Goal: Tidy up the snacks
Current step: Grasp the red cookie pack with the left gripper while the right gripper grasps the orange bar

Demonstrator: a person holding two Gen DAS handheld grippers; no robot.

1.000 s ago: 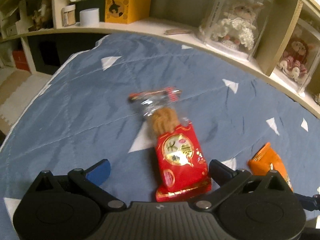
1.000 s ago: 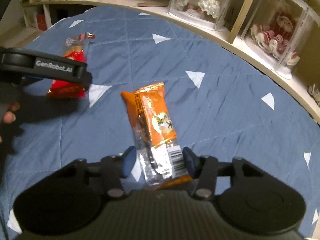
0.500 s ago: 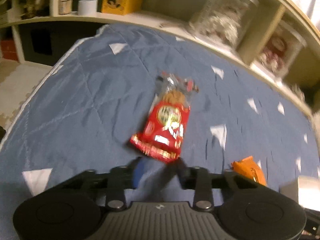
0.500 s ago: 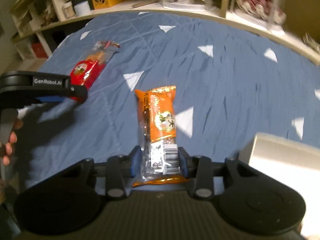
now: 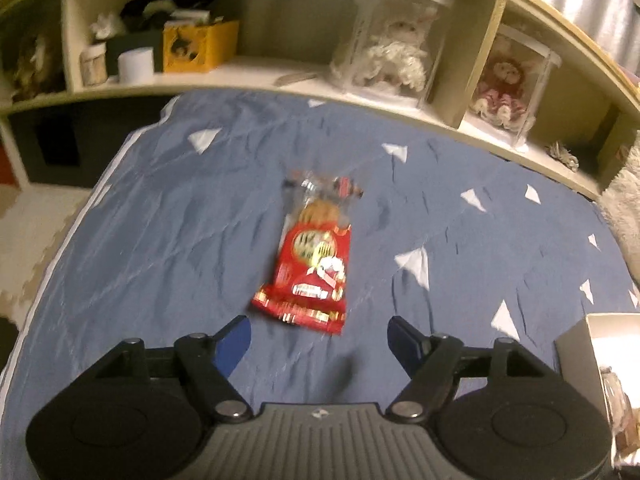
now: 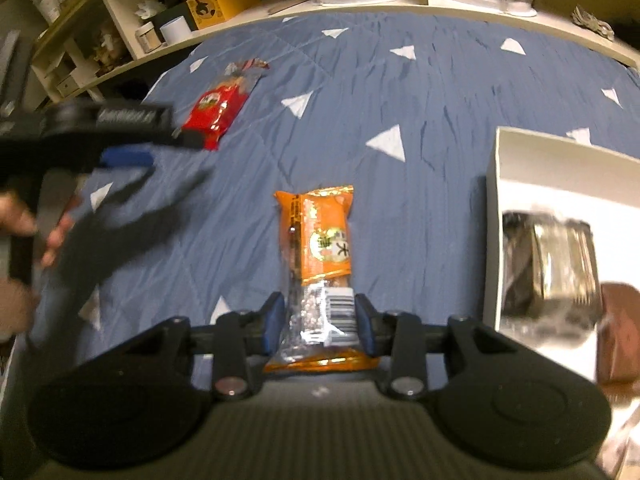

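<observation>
A red snack packet [image 5: 310, 258] lies on the blue quilt, just beyond my left gripper [image 5: 318, 338], which is open and empty. It also shows in the right wrist view [image 6: 218, 108]. My right gripper [image 6: 320, 322] is shut on the near end of an orange snack packet [image 6: 324, 248] and holds it over the quilt. The left gripper [image 6: 124, 130] shows at the left of the right wrist view. A white box [image 6: 560, 176] at the right holds a silvery packet [image 6: 560, 264].
The blue quilt [image 5: 160, 240] with white triangles covers the bed. A shelf [image 5: 240, 76] runs along the far edge with a yellow box [image 5: 196, 46], jars and two clear doll cases [image 5: 394, 60]. The box corner shows at the left wrist view's right [image 5: 588, 344].
My left gripper has drawn back from the red packet, closed briefly and opened again. My right gripper shut on the orange packet and carried it toward the white box.
</observation>
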